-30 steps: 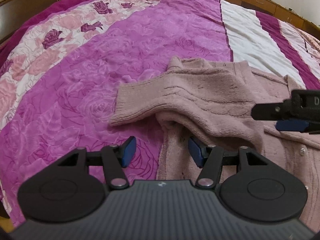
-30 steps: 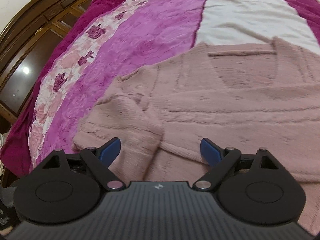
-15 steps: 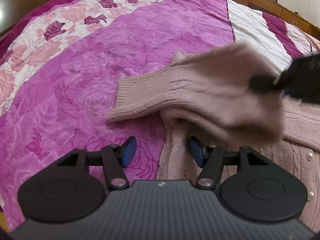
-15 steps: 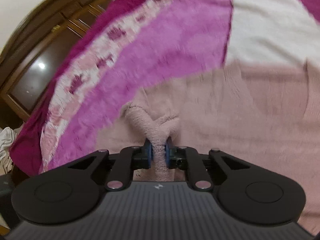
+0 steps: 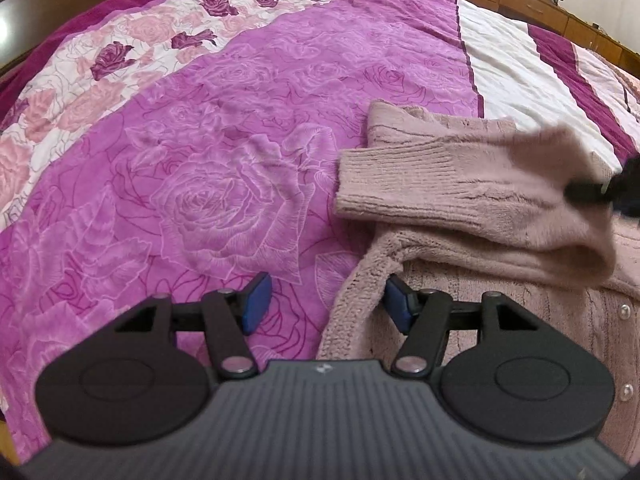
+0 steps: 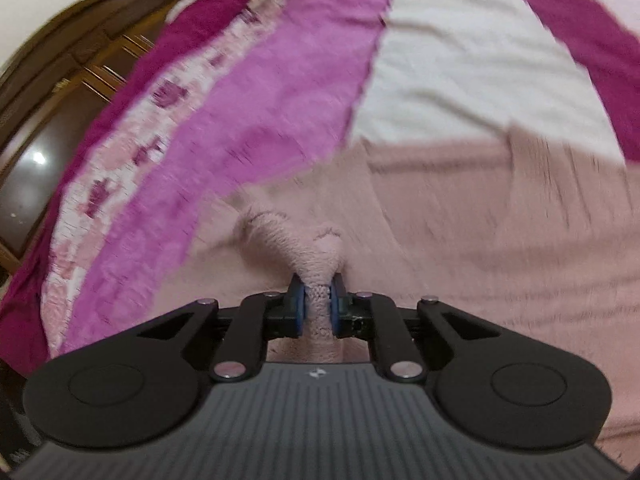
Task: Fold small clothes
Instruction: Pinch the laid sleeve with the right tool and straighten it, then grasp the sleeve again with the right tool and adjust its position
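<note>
A dusty pink knit cardigan (image 5: 500,308) with pearl buttons lies on the bed at the right of the left wrist view. Its sleeve (image 5: 448,184) is lifted and drawn across the body, ribbed cuff pointing left. My right gripper (image 6: 318,306) is shut on a bunched fold of that sleeve (image 6: 308,256); it shows as a blurred dark shape at the right edge of the left wrist view (image 5: 600,194). My left gripper (image 5: 326,300) is open and empty, low over the cardigan's left edge, its right pad touching the knit.
The bed is covered with a purple rose-patterned blanket (image 5: 224,168) with white and maroon stripes (image 5: 528,72) to the right. A dark wooden headboard and cabinets (image 6: 52,132) line the far side.
My right gripper closed on the sleeve and has pulled it right, across the cardigan body. The cuff has slid right off the blanket. My left gripper stayed open and nearly still.
</note>
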The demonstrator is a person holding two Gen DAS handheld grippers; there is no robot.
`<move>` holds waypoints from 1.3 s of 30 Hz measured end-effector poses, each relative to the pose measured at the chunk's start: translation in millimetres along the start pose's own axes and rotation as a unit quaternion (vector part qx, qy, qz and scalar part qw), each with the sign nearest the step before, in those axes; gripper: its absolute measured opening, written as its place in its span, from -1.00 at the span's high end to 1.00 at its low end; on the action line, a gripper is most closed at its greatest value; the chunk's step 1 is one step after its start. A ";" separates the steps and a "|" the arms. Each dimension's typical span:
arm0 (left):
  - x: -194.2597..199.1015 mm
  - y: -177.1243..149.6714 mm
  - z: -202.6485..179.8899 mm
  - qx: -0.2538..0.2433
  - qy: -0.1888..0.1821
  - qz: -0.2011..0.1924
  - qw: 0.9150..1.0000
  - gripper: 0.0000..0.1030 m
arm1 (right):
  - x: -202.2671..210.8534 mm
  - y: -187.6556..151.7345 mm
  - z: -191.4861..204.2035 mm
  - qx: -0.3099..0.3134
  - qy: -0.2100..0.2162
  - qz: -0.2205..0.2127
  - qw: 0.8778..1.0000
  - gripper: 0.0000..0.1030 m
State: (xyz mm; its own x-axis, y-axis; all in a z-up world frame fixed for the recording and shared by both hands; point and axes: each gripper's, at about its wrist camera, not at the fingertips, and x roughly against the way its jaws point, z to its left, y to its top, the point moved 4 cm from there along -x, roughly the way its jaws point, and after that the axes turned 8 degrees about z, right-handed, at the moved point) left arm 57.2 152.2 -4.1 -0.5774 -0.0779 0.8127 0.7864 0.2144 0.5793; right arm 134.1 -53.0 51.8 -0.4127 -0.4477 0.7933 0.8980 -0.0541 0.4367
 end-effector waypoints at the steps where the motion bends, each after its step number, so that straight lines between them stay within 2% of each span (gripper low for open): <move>1: 0.1 0.3 -0.2 0.000 0.000 0.000 1.000 -0.22 | -6.9 -5.4 -2.8 -0.002 -0.004 0.004 1.000 0.72; 3: 0.6 0.8 -1.6 -0.001 0.002 -0.001 1.000 -0.21 | -13.1 -12.8 -8.0 -0.002 -0.001 0.004 1.000 0.71; 4: 0.6 1.4 -2.7 -0.003 0.003 -0.002 1.000 -0.20 | -14.6 -15.0 -8.3 -0.004 0.005 0.002 1.000 0.61; 6: 1.6 2.2 -6.7 -0.011 0.001 -0.007 1.000 -0.20 | -12.3 -15.2 -8.3 -0.010 0.019 -0.002 1.000 0.60; 10: 4.8 5.3 -17.4 -0.036 -0.006 -0.029 0.999 -0.20 | -1.0 -8.7 5.1 0.010 0.032 -0.023 0.999 0.73; 13: 7.3 9.4 -17.1 -0.024 0.009 -0.061 0.998 -0.21 | 11.5 -0.2 18.4 0.022 0.044 -0.046 0.998 0.75; 17: -0.9 12.2 1.3 0.029 0.027 -0.052 0.998 -0.20 | 15.1 4.4 22.1 0.038 0.030 -0.059 0.997 0.75; 19: -3.3 11.3 7.0 0.042 0.017 -0.047 0.998 -0.20 | 5.2 0.9 16.2 0.039 0.015 -0.040 0.998 0.74; 22: -1.9 10.5 8.0 0.040 0.013 -0.045 0.998 -0.22 | -14.6 -9.2 5.0 0.039 -0.031 -0.011 0.999 0.71; 23: -0.8 10.6 7.2 0.036 0.011 -0.042 0.998 -0.22 | -16.7 -12.6 2.8 0.039 -0.036 -0.009 0.999 0.68; 25: 1.2 11.0 6.9 0.030 0.007 -0.035 0.999 -0.21 | -12.4 -17.2 4.1 0.041 -0.039 -0.017 0.998 0.39; 26: 3.2 11.3 7.6 0.027 0.005 -0.030 0.999 -0.21 | -9.1 -18.3 7.8 0.049 -0.049 -0.022 0.997 0.32; 30: 13.8 10.3 13.8 0.026 -0.006 -0.018 0.999 -0.18 | 13.6 -23.1 35.0 0.111 -0.082 -0.072 0.988 -0.16; 33: 23.6 8.8 19.0 0.025 -0.007 -0.017 1.000 -0.18 | 22.3 -27.0 57.2 0.139 -0.056 -0.083 0.985 -0.22; 36: 30.3 6.9 23.0 0.019 0.000 -0.012 1.000 -0.18 | 14.1 -33.6 79.9 0.165 -0.022 -0.060 0.984 -0.22; 39: 33.2 3.3 27.5 0.017 0.010 -0.004 1.000 -0.18 | -4.0 -43.0 100.5 0.191 -0.010 -0.047 0.980 -0.22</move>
State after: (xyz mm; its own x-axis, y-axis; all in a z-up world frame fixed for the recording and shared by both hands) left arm 34.6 177.2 23.1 -0.5788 -0.0987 0.8095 0.7740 0.2461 0.5834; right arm 81.7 40.9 72.5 -0.4972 -0.4387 0.7486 0.7347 0.2462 0.6322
